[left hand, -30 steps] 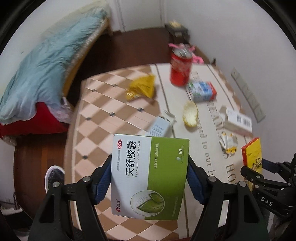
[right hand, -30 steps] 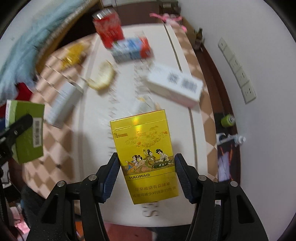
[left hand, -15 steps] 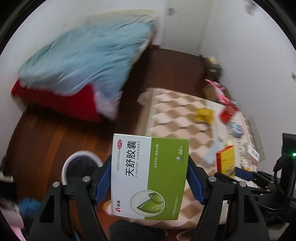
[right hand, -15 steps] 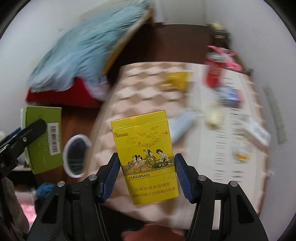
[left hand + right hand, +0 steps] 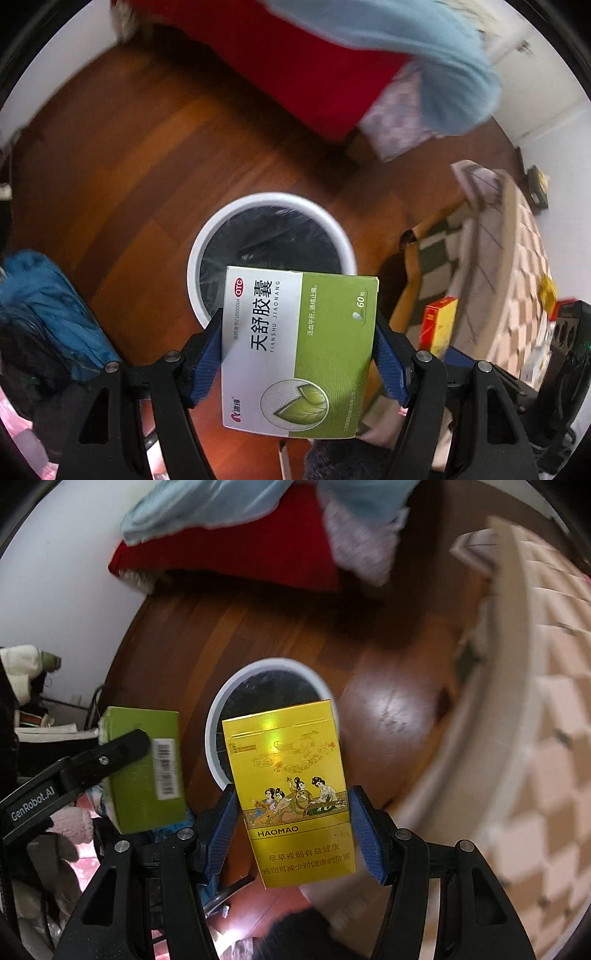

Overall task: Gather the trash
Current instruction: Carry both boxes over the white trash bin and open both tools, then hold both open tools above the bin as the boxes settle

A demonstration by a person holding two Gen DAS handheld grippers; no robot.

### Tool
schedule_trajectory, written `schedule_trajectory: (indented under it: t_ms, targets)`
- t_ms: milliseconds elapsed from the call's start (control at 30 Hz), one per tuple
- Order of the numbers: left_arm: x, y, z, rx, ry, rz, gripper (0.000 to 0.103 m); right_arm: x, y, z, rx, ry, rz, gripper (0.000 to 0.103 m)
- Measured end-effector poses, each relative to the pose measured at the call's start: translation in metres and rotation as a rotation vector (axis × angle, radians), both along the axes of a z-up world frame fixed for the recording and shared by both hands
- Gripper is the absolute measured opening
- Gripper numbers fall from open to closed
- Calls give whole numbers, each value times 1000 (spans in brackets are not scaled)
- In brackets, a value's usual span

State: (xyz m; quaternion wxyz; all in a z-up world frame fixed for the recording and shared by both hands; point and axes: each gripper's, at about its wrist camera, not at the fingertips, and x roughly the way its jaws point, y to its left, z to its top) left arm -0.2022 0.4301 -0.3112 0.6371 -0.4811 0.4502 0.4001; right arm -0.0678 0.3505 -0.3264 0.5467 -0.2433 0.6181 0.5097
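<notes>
Left hand-held gripper: blue ribbed pads pinch a green-and-white medicine box by its two short sides. Flat rectangular carton, smooth printed card, leaf logo on the face. Long axis runs across, pad to pad; the printed face is toward the camera and the far edge overlaps the bin rim in view.

Right hand-held gripper: same blue pads clamp a yellow cigarette pack on its two long sides. Glossy gold card with a glare streak near the top, figures printed mid-face, "HAOMAO" below. Long axis points away from the gripper, top end over the bin opening in view.

Both boxes are held in the air above the trash bin: round, white smooth rim, lined with a wrinkled black plastic bag, standing on the wood plank floor. The left gripper with its green box also shows at left in the right wrist view.

Further out: red bed base with a light blue blanket; bench with a checkered cloth to the right, blurred.
</notes>
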Motion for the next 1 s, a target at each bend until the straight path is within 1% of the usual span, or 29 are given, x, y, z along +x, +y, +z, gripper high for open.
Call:
schedule_trajectory:
  t_ms: [100,133,267,333,367,400,467,500,533,567,600,833,900,1000]
  targets:
    - [-2,18,-26,-45,-2,36,71,-9,29,-33,-37,11,23,61]
    - [-5,26,-34,-59,-3,45,71,-10,31,-38,-45,13,28,61]
    - [-16,44,-50,-98,-7,71,75,-18,55,-74,-91,13,46,61]
    - [-29,50,-53,-104,-14,92,81,-20,66,-89,-107,10,54,61]
    - [-34,52,-54,-104,-15,106,97,-20,73,-96,-110,7,55,61]
    - [-38,55,-54,-97,-11,115,103,-20,78,-101,-112,10,61,61]
    - [-47,55,-51,-77,8,133,103,-21,86,-110,-111,19,62,62]
    - [-51,56,-52,-70,15,141,103,-18,89,-115,-110,27,65,68]
    - [-55,54,-50,-54,37,149,103,-20,91,-116,-115,27,67,76]
    - [-59,51,-47,-34,62,154,103,-21,92,-118,-112,25,69,96]
    - [-62,49,-44,-15,85,158,103,-22,93,-117,-97,32,73,102]
    - [-71,22,-18,124,215,178,103,-37,87,-97,-64,-38,109,102]
    - [-71,12,-8,158,236,176,103,-41,79,-88,-59,-70,117,102]
    - [-68,0,2,180,245,157,103,-43,70,-74,-53,-105,122,102]
